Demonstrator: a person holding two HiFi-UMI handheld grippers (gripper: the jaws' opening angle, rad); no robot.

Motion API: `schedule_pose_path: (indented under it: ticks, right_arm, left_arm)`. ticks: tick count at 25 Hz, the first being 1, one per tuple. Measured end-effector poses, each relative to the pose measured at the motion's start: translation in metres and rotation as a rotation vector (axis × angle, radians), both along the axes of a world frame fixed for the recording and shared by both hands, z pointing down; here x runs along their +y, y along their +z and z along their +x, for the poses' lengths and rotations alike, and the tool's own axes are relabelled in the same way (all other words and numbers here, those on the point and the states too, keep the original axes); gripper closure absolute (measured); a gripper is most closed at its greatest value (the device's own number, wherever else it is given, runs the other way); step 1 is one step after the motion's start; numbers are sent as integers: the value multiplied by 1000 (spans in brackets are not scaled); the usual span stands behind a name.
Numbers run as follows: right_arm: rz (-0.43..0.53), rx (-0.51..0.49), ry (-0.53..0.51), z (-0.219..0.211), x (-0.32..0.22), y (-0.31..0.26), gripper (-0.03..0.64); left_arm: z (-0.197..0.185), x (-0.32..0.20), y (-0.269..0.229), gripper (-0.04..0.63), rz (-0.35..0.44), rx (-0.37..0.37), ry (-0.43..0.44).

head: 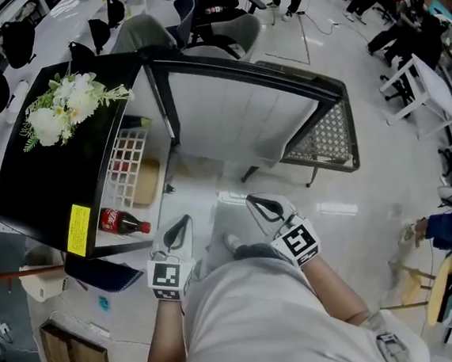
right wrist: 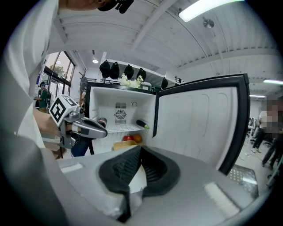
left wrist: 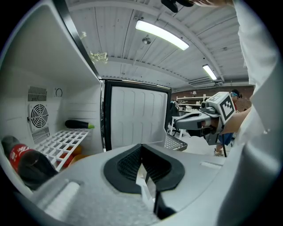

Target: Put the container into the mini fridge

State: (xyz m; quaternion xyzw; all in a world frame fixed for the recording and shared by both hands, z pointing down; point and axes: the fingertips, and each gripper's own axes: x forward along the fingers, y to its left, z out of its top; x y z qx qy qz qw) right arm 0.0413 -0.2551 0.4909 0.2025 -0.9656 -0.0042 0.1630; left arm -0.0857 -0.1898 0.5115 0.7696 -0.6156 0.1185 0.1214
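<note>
The black mini fridge (head: 58, 176) stands with its door (head: 243, 111) swung wide open. A clear, thin-walled container (head: 231, 215) hangs in front of the opening, low between my two grippers. My left gripper (head: 184, 220) is shut on its left edge. In the left gripper view a pale sliver of the container (left wrist: 145, 183) shows between the pads of that gripper (left wrist: 141, 152). My right gripper (head: 253, 202) is shut on the other edge. The right gripper view shows the container's white edge (right wrist: 135, 178) pinched in that gripper (right wrist: 140, 154).
Inside the fridge are a cola bottle (head: 123, 222), a white wire shelf (head: 128, 158), a dark green-capped bottle (head: 134, 122) and a yellow item (head: 147, 182). White flowers (head: 67, 104) lie on top. Office chairs (head: 219, 22) stand behind the fridge.
</note>
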Motion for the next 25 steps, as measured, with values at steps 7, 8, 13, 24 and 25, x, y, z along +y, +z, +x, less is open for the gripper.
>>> schedule_pose_path:
  ticks: [7,8,13,24,25]
  right_arm:
    - [-10,-8,24,10,-1,2,614]
    - [-7,-8,25,11,-1,2,614]
    - [-6,-3,23,12,-4,4,614]
    - [-13,8,6,8,-2,11,614]
    - [-15,8,4,8,-1,11,614]
  left_arm:
    - [8,-7,-4,586,9,5,23]
    - [9,-7,-4,586,11,4,25]
    - [10,-7,-2,586,5,3,23]
    - [9,-5,-1,586,-5,-4,11]
    - [10,-5,-1,586,-5,-5,9]
